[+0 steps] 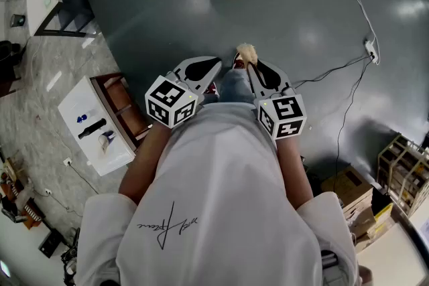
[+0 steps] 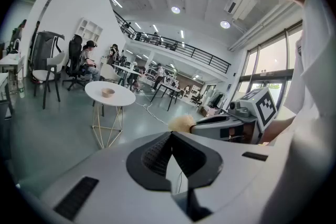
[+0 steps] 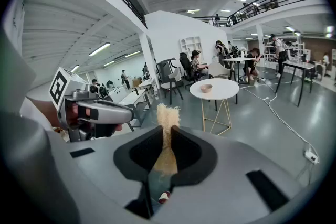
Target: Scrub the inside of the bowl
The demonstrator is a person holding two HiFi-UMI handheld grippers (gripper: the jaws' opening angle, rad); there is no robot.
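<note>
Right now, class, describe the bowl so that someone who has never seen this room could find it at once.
On the open grey floor stands a round white table on thin gold wire legs, nearer than the desks where people sit. The bowl rests on its top: small, tan, and the only thing on that table.

White T-shirt (image 1: 221, 211), blue jeans (image 1: 232, 85), grey left gripper (image 1: 214, 64) and right gripper (image 1: 251, 66).

A round white table (image 3: 227, 93) on the grey floor (image 3: 275, 120) carries a small bowl (image 3: 206, 88).
</note>
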